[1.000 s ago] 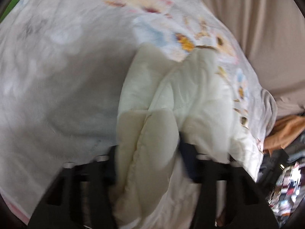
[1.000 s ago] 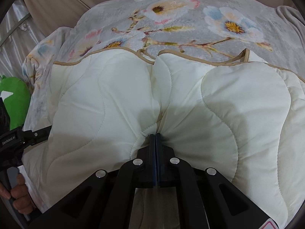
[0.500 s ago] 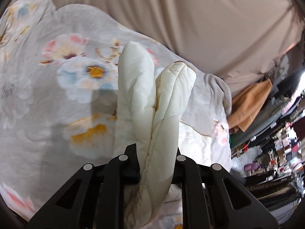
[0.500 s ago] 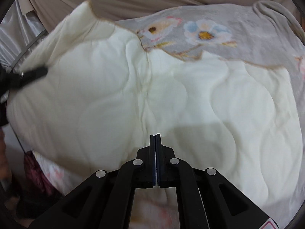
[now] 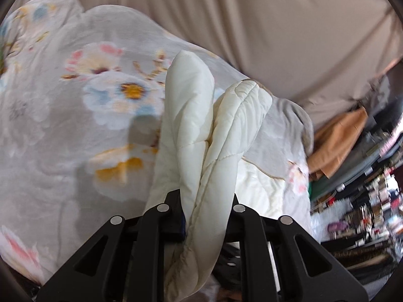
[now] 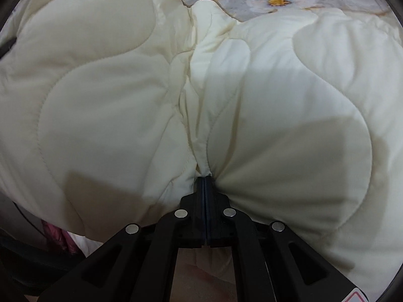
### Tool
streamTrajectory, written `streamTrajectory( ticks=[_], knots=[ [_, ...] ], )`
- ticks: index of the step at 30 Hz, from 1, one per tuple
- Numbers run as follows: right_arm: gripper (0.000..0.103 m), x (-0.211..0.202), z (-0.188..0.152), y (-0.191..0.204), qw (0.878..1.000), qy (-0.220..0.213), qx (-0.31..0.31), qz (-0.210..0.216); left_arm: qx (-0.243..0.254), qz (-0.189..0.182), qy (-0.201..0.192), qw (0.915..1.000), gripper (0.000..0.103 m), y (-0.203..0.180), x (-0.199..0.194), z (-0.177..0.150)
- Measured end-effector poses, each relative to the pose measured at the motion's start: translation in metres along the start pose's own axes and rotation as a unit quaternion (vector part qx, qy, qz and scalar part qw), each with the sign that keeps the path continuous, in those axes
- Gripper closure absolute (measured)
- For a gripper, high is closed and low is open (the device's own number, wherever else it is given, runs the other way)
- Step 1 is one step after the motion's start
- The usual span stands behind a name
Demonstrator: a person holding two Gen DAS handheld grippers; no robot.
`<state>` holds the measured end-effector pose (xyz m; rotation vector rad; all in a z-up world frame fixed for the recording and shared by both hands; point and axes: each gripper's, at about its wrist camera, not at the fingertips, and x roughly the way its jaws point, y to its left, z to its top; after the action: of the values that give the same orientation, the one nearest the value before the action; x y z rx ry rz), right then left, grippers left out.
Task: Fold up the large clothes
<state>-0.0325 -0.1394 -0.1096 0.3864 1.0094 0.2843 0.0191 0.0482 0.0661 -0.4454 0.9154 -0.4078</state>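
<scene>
While the floral sheet [image 5: 63, 130] spreads at your left and cluttered shelves [image 5: 372, 201] sit far right, your left gripper [image 5: 205, 212] clamps a thick bunched fold of the cream quilt [image 5: 201, 136], standing up and away. Your right gripper [image 6: 204, 185], jaws pressed together, pinches the quilt's gathered edge, padding billowing either side.

The quilt [image 5: 201, 136] rises between the left gripper's [image 5: 205, 209] jaws, curtain [image 5: 252, 20] seemingly behind.

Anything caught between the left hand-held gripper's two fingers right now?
Yes: a thick bunched fold of the cream quilt fills the left hand-held gripper, shown in the left wrist view.
</scene>
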Motion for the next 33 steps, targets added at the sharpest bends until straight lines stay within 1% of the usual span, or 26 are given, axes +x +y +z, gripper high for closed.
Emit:
streamTrajectory(
  ticks=[2,4,5,7,8,11,13,15,18,20,22,24,26,27,28,30,31,32,33],
  knots=[
    [0.1,-0.021,0.014,0.001,0.999,-0.032,0.002,0.002,-0.02,0.002,-0.001,0.9998,0.088,0.017,-0.003,0.003],
    [0.1,-0.037,0.036,-0.009,0.997,-0.069,0.031,0.008,-0.038,0.003,0.0,0.9993,0.088,0.033,-0.005,0.005],
    [0.1,-0.038,0.048,-0.015,0.996,-0.078,0.044,0.007,-0.049,0.0,0.002,0.9988,0.088,0.04,-0.006,0.006],
    [0.1,-0.03,0.07,-0.024,0.995,-0.088,0.05,-0.01,-0.059,-0.004,0.005,0.9983,0.088,0.049,-0.008,0.006],
    [0.1,-0.02,0.08,-0.023,0.995,-0.086,0.048,-0.017,-0.06,-0.006,0.006,0.9981,0.088,0.051,-0.009,0.006],
    [0.1,0.017,0.103,-0.018,0.997,-0.066,0.041,-0.01,-0.062,-0.011,0.01,0.9979,0.088,0.055,-0.011,0.005],
    [0.1,0.041,0.112,-0.012,0.998,-0.047,0.031,0.0,-0.063,-0.012,0.016,0.9978,0.088,0.058,-0.012,0.004],
    [0.1,0.063,0.114,0.001,0.999,-0.032,0.014,0.006,-0.063,-0.013,0.021,0.9977,0.088,0.059,-0.011,0.003],
    [0.1,0.08,0.117,0.014,0.999,-0.026,-0.02,-0.006,-0.058,-0.017,0.027,0.9978,0.089,0.053,-0.008,0.004],
    [0.1,0.079,0.12,0.012,1.0,-0.02,-0.01,0.0,-0.051,-0.028,0.028,0.9979,0.089,0.042,-0.006,0.007],
    [0.1,0.059,0.118,0.006,1.0,-0.021,0.007,0.022,-0.035,-0.041,0.028,0.9982,0.089,0.027,-0.005,0.01],
    [0.1,0.017,0.104,-0.003,0.998,-0.048,0.012,0.037,-0.009,-0.057,0.028,0.998,0.089,0.003,-0.002,0.013],
    [0.1,-0.023,0.086,-0.013,0.997,-0.07,0.02,0.036,0.01,-0.069,0.03,0.9971,0.089,-0.019,0.002,0.014],
    [0.1,-0.043,0.072,-0.022,0.996,-0.079,0.028,0.031,0.018,-0.075,0.032,0.9965,0.088,-0.029,0.005,0.013],
    [0.1,-0.066,0.054,-0.038,0.995,-0.088,0.038,0.015,0.025,-0.081,0.034,0.9959,0.089,-0.039,0.008,0.013],
    [0.1,-0.095,0.026,-0.066,0.993,-0.101,0.065,-0.019,0.042,-0.092,0.044,0.9939,0.089,-0.064,0.018,0.009],
    [0.1,-0.099,0.016,-0.079,0.991,-0.099,0.086,-0.026,0.05,-0.096,0.048,0.9929,0.089,-0.074,0.022,0.007],
    [0.1,-0.095,0.006,-0.092,0.99,-0.086,0.108,-0.021,0.057,-0.099,0.053,0.992,0.089,-0.083,0.027,0.004],
    [0.1,-0.088,0.0,-0.098,0.99,-0.077,0.116,-0.014,0.066,-0.104,0.06,0.9906,0.089,-0.095,0.034,0.0]
  ],
)
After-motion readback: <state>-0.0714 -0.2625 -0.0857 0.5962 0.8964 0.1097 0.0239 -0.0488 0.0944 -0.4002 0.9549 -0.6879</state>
